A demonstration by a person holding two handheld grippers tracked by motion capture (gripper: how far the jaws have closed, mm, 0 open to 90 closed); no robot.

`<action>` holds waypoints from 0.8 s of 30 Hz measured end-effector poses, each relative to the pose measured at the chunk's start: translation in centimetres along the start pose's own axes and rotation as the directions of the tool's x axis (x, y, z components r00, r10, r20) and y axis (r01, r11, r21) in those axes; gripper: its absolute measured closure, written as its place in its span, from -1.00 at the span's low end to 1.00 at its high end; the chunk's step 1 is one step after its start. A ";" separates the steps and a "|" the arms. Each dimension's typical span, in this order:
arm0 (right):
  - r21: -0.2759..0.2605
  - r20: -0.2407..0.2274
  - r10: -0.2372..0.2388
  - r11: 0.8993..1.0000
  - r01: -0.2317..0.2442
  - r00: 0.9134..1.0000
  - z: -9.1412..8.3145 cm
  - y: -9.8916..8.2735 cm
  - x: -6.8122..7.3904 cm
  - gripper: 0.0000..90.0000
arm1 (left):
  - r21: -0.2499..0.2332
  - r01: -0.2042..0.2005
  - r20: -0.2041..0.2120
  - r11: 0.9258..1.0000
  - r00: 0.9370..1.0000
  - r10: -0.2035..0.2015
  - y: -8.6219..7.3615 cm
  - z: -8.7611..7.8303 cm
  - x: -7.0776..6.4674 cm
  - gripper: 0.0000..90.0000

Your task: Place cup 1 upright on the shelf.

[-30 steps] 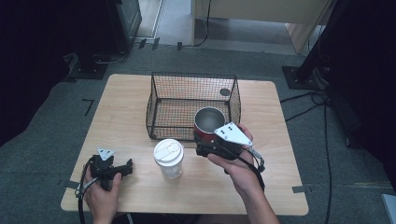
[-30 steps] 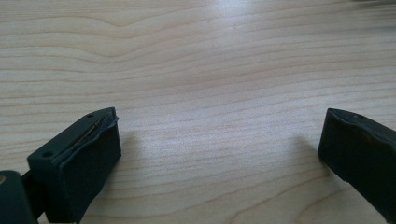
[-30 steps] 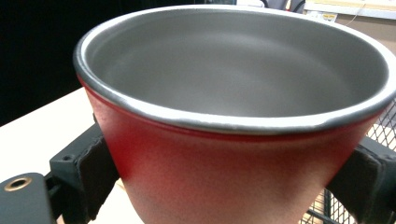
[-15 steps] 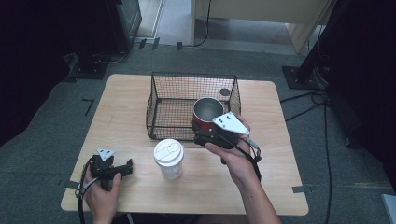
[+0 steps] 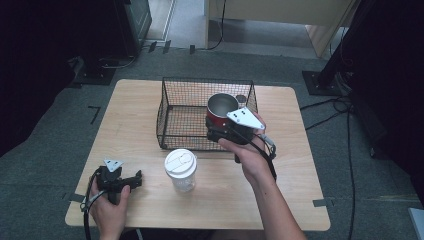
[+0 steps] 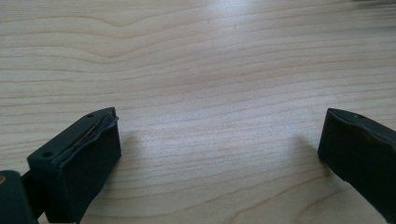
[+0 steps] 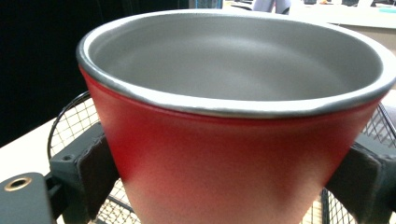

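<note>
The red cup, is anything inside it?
Empty. The red cup shows bare grey metal inside, held upright between the right gripper jaws.

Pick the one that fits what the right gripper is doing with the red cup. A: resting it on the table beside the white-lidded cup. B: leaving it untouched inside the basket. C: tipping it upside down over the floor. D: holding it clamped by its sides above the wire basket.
D: the right gripper has its jaws pressed on both sides of the red cup, upright over the wire basket.
</note>
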State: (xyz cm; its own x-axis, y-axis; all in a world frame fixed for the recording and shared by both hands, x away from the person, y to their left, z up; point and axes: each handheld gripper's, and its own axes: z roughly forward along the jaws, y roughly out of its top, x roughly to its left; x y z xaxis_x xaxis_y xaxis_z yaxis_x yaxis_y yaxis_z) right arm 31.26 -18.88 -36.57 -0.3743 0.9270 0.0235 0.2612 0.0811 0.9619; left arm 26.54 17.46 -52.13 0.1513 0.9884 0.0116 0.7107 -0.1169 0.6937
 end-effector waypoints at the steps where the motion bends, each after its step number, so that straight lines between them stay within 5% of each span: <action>1: 0.000 0.000 0.000 1.000 0.000 1.000 0.0 0.0 0.0 -0.84 | 0.000 0.000 0.000 1.000 1.000 0.000 0.0 0.0 0.0 -1.00; 15: -0.021 -0.015 0.009 1.000 -0.010 1.000 3.0 0.1 -0.6 -0.84 | -0.001 -0.009 0.007 1.000 1.000 0.009 0.1 0.0 -0.1 -1.00; 24: -0.019 0.020 0.030 0.999 -0.030 0.999 5.2 -0.4 -1.3 -0.84 | -0.002 -0.008 0.008 1.000 1.000 0.008 0.1 0.1 -0.2 -1.00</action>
State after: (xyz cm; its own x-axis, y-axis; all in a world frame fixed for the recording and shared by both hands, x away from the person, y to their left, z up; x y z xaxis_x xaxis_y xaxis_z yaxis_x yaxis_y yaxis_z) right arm 36.32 -18.23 -38.39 -0.3481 0.9363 0.0469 0.2549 0.0463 0.9659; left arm 26.63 17.29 -52.14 0.1619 0.9867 0.0114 0.7080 -0.1242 0.6952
